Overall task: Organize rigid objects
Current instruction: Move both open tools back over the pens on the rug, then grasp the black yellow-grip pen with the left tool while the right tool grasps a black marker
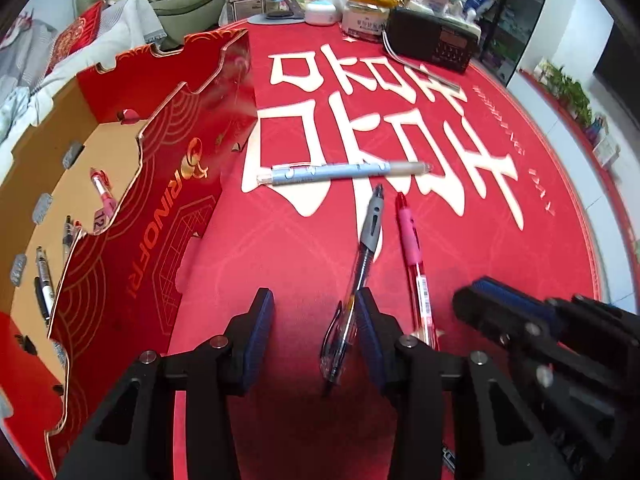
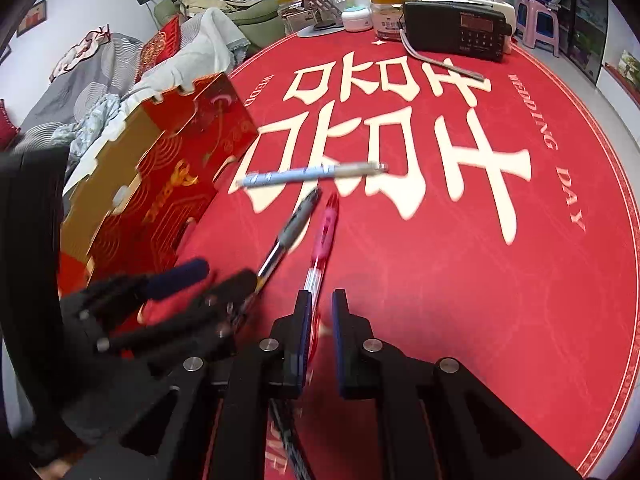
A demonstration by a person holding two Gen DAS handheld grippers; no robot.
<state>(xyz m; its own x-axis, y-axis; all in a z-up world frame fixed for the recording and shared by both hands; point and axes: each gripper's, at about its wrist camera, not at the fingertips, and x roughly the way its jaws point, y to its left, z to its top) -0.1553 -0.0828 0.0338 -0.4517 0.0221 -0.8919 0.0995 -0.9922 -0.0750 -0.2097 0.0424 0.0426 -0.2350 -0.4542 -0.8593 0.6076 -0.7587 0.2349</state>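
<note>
Left tool [image 1: 314, 332] gapes wide around the black pen [image 1: 362, 264], its clip end hidden. Right tool [image 2: 322, 334], narrower, straddles the red pen [image 2: 320, 256]; contact unclear on the red surface [image 2: 460, 280].

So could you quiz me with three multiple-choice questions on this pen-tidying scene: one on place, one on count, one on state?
1. Where is the red box?
A. left of the loose pens
B. right of them
C. on the radio

2. How many pens lie loose on the cloth?
A. one
B. three
C. six

3. How is the left tool?
A. shut tight
B. open
C. out of view

Answers:
1 A, the box sits left of the pens.
2 B: blue pen, black pen, pink pen.
3 B, a wide gap shows between its pads.
</note>
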